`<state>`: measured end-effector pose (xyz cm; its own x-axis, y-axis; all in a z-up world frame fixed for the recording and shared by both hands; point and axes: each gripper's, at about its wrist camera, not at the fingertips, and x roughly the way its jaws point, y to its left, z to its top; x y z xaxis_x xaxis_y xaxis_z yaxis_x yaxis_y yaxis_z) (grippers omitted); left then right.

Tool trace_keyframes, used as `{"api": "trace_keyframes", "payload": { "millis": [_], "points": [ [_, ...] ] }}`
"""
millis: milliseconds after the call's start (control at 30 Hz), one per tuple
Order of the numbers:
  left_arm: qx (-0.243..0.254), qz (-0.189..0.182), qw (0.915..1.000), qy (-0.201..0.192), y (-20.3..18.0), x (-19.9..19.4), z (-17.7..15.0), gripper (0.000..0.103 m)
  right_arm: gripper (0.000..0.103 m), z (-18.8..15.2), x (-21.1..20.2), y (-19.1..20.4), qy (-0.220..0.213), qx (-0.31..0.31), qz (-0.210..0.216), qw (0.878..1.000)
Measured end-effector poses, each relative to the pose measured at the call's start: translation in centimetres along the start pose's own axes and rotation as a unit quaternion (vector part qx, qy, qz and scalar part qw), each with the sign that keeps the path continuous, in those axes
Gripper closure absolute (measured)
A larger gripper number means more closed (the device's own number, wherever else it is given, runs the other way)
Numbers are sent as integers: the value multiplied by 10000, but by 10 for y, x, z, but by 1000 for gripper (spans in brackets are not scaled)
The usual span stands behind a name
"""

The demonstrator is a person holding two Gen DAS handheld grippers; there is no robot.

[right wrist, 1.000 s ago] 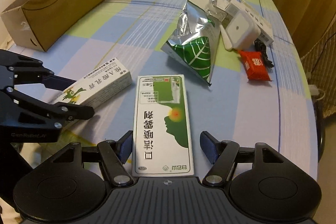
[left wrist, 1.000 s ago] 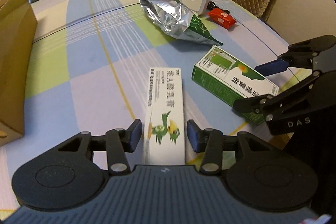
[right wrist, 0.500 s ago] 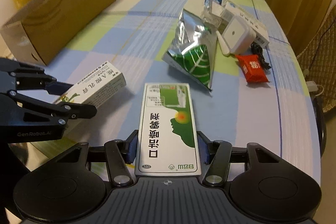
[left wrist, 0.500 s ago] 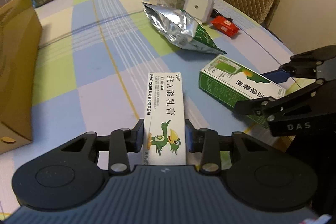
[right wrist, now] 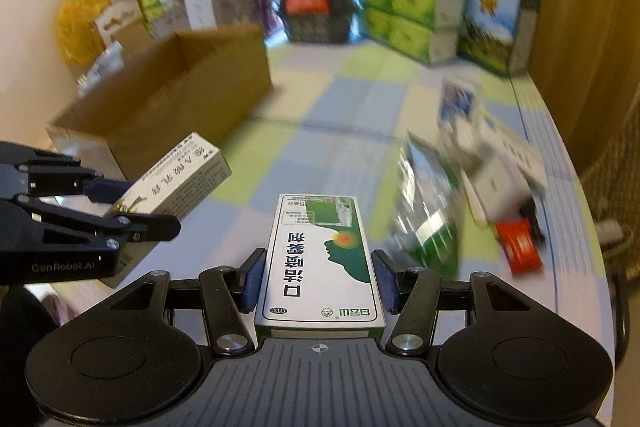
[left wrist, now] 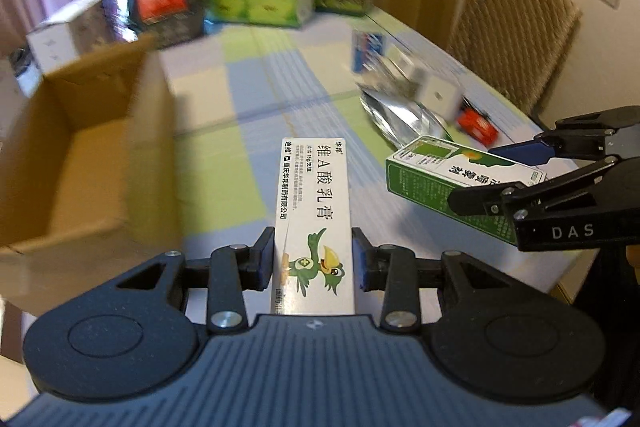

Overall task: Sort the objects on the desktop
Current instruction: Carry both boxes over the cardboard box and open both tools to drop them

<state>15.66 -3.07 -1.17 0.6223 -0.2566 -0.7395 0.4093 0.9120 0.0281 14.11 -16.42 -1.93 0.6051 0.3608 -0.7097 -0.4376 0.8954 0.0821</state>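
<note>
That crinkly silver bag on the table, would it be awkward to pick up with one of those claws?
Probably. The silver foil bag lies flattened and creased, so it likely flops and bends rather than holding shape like the white ointment box. Its shiny film looks slippery. Looking nearly empty, it is probably light and may slide when nudged.

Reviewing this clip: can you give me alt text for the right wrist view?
The right gripper clamps a green-and-white medicine box, lifted above a checked tablecloth. At left, the left gripper holds a white ointment box near an open cardboard box; a foil pouch and red packet lie blurred at right.
</note>
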Motion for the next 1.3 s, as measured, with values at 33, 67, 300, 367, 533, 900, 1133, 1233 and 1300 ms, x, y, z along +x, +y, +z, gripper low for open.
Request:
{"api": "trace_keyframes", "payload": {
  "millis": [33,67,300,367,533,900,1133,1233,1300],
  "points": [
    [-36,71,10000,-55,9,-7,5,70,50,11,-1,6,-102,-12,57,9999],
    [-67,146,9998,-105,17,-13,9,70,50,22,-1,11,-211,-25,121,9997],
    [-285,761,9961,-330,97,-49,43,70,50,101,10,76,-794,-403,601,9942],
    [-408,847,9952,-276,121,-50,47,70,50,116,23,93,-803,-447,705,9933],
    [-647,1042,9924,-109,176,-38,49,70,50,138,69,128,-617,-460,884,9931],
    [-1078,1007,9891,5,236,-2,33,70,50,149,135,160,-325,-448,920,9942],
    [-1268,1117,9855,-128,246,-11,24,67,39,150,149,163,-371,-227,1078,9932],
    [-1314,1150,9845,-152,246,-17,20,65,37,146,143,158,-413,-102,1080,9932],
    [-1365,1152,9838,-176,244,-21,18,64,35,142,136,153,-441,2,1057,9934]
  ]
}}
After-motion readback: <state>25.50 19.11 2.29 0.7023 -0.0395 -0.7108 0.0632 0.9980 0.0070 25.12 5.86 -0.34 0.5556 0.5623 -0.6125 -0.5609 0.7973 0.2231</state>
